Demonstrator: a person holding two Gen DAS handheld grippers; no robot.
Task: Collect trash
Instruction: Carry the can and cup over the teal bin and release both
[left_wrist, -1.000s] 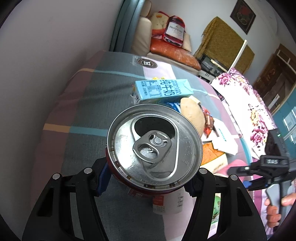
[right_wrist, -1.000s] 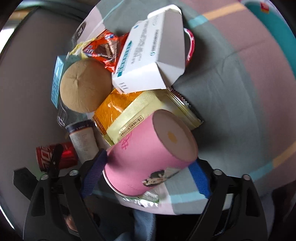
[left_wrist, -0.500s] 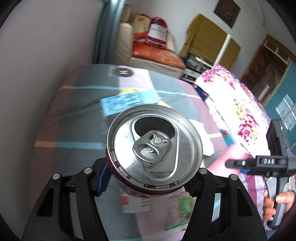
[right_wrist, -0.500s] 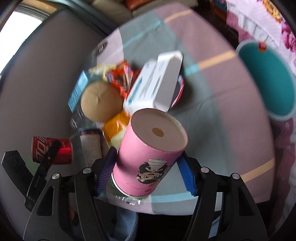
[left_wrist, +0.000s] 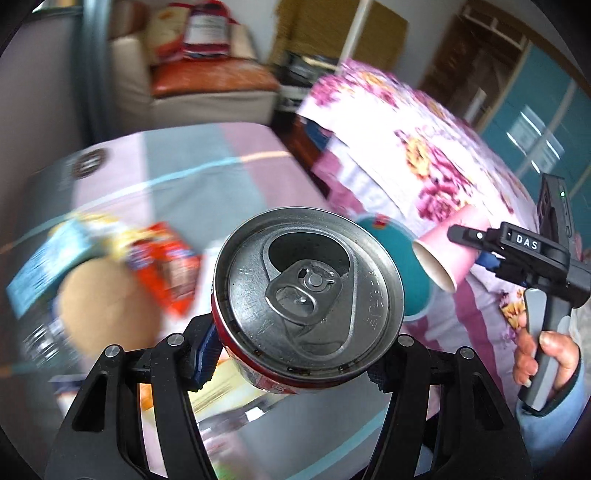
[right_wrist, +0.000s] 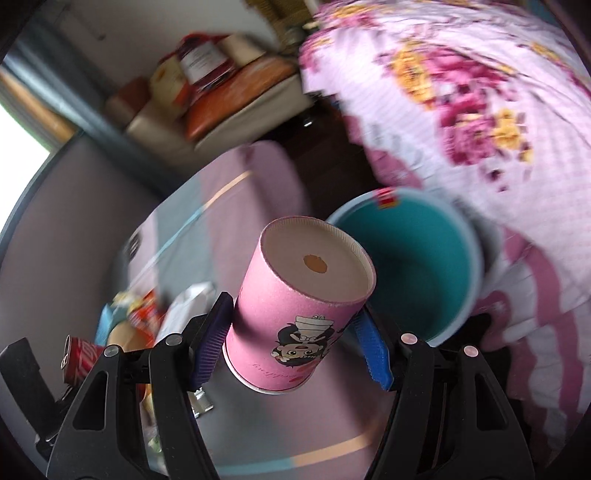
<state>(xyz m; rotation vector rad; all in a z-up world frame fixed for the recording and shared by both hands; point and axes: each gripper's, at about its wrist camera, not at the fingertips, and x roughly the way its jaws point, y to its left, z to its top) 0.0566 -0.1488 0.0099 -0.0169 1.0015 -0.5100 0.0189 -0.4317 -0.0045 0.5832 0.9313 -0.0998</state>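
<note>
- The left gripper (left_wrist: 295, 354) clamps a red soda can (left_wrist: 308, 295); embossed writing on its opened top is too small to read.
- The right gripper (right_wrist: 295, 343) pinches a pink paper cup (right_wrist: 299, 314) bottom-up (cartoon print, script illegible), just beside the teal bin (right_wrist: 417, 273).
- "DAS" shows on that gripper's body in the left view.
- Wrappers (left_wrist: 162, 266) left of the bin are a blur.
</note>
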